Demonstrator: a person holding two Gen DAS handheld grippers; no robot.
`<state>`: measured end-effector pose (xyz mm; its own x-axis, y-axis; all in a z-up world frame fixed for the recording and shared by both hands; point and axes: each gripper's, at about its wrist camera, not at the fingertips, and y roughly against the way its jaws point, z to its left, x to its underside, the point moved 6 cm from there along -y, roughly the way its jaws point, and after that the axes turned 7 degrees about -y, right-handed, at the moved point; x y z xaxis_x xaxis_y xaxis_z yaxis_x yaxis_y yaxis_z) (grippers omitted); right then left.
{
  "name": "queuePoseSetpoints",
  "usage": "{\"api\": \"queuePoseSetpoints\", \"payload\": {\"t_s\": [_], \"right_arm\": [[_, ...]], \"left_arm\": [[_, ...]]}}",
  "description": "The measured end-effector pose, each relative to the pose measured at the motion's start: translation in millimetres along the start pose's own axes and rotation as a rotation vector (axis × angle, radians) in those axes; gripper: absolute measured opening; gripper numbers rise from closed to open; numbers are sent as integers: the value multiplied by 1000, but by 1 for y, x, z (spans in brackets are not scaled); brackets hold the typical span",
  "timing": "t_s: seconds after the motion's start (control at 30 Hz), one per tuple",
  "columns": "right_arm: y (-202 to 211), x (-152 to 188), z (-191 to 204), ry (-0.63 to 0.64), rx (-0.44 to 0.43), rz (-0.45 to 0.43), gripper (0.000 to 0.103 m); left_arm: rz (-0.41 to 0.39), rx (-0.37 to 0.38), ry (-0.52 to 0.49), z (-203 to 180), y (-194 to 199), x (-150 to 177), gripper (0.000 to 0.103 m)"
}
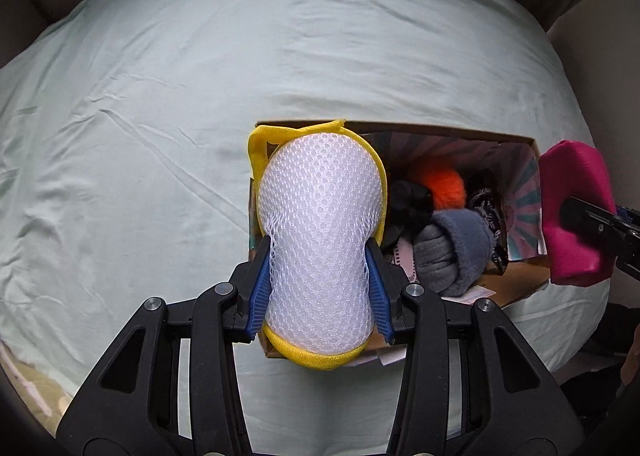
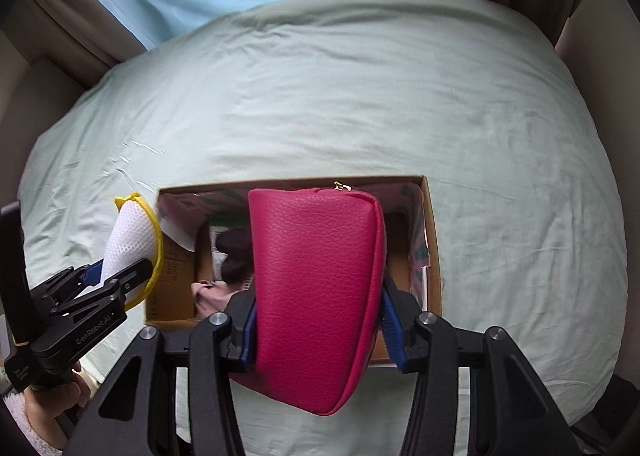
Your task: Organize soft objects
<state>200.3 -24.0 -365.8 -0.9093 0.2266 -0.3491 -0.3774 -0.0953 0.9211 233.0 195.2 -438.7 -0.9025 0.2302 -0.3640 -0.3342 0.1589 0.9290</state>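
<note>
With socks and a pompom already in the cardboard box [image 1: 520, 140] on the bed [image 1: 160, 96], the left tongs [image 1: 318, 288] clamp a mesh sponge [image 1: 320, 224] and the right tongs [image 2: 320, 332] clamp a pink pouch [image 2: 316, 276] above it, both not yet dropped in.

The white mesh pad [image 1: 320, 240] and pink pouch [image 2: 316, 288] hide much of the box's [image 2: 434, 256] contents

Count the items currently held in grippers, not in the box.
2. A white mesh sponge with yellow trim is clamped in the left gripper over the cardboard box; a pink pouch is clamped in the right gripper over the same box.
</note>
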Motion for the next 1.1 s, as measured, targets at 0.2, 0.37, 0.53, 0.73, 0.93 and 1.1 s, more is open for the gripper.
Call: {"api": "queuePoseSetpoints", "payload": {"t_s": [0.2, 0.37, 0.53, 0.73, 0.93, 1.1], "right_arm": [[-38, -5, -23, -26, 48, 65, 46], [-63, -10, -32, -45, 49, 130, 46], [-75, -15, -29, -31, 9, 160, 71], [-61, -16, -26, -28, 26, 115, 103], [-49, -12, -27, -34, 19, 87, 103], [-32, -9, -26, -38, 1, 57, 103]], "left_arm": [[46, -13, -28, -2, -30, -2, 39], [58, -31, -43, -7, -38, -7, 52], [24, -9, -76, -21, -31, -12, 101], [55, 16, -63, -27, -29, 3, 101], [42, 15, -51, -30, -17, 14, 101], [10, 8, -41, -28, 3, 18, 101]]}}
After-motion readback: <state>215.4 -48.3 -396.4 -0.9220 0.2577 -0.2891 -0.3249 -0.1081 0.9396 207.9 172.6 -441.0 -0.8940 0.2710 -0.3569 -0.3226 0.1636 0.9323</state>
